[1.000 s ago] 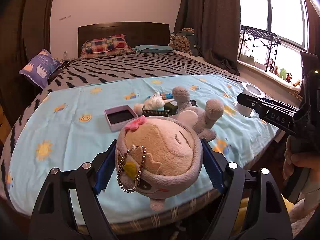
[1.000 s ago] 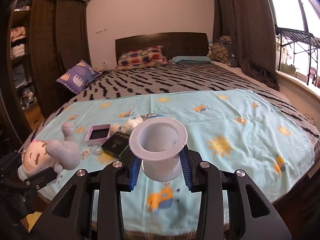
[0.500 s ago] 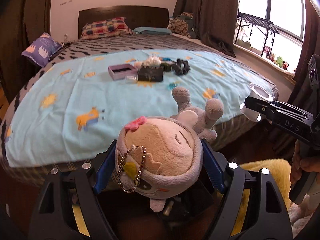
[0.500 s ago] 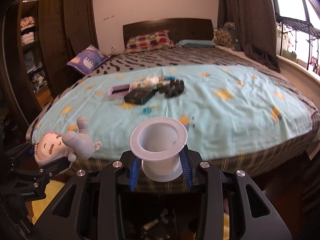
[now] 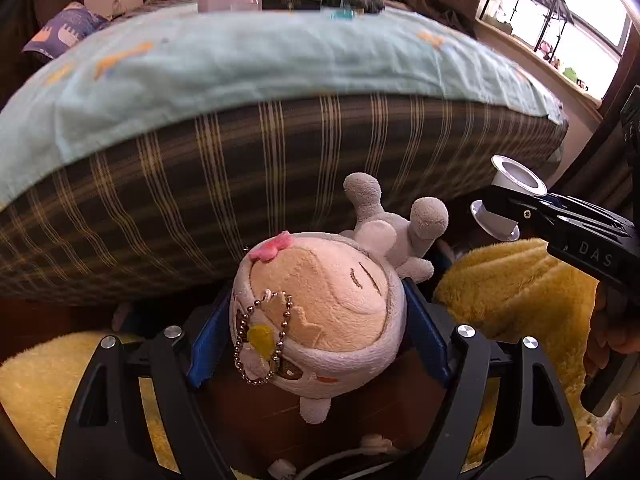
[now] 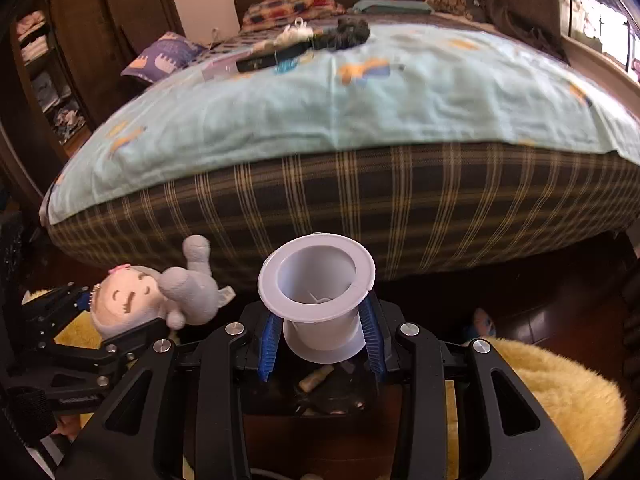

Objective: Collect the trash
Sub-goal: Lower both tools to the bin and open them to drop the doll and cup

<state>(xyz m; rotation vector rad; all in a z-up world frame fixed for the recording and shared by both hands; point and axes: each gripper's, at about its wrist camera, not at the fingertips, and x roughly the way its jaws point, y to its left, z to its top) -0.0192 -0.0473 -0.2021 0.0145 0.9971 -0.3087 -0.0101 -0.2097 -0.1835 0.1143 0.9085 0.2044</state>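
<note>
My left gripper (image 5: pixel 316 336) is shut on a plush doll (image 5: pixel 320 320) with a grey hood, pink bow and bead chain; the doll also shows in the right wrist view (image 6: pixel 152 300). My right gripper (image 6: pixel 320 340) is shut on a white plastic spool (image 6: pixel 318 300), open end up, which also shows in the left wrist view (image 5: pixel 508 196). Both grippers hang low in front of the bed's foot. Below the right gripper sits a dark bin (image 6: pixel 316 388) with scraps inside.
The bed (image 6: pixel 360 192) has a plaid mattress side and a light blue sheet (image 5: pixel 240 52). A black box (image 6: pixel 256 62), a dark bundle (image 6: pixel 348 32) and other small items lie on the sheet. Yellow fluffy rugs (image 5: pixel 516 292) cover the dark wood floor.
Both grippers have dropped from above the bed to below mattress level with their loads still held. The bed top now sits high in both views, and the bin has come into view.
</note>
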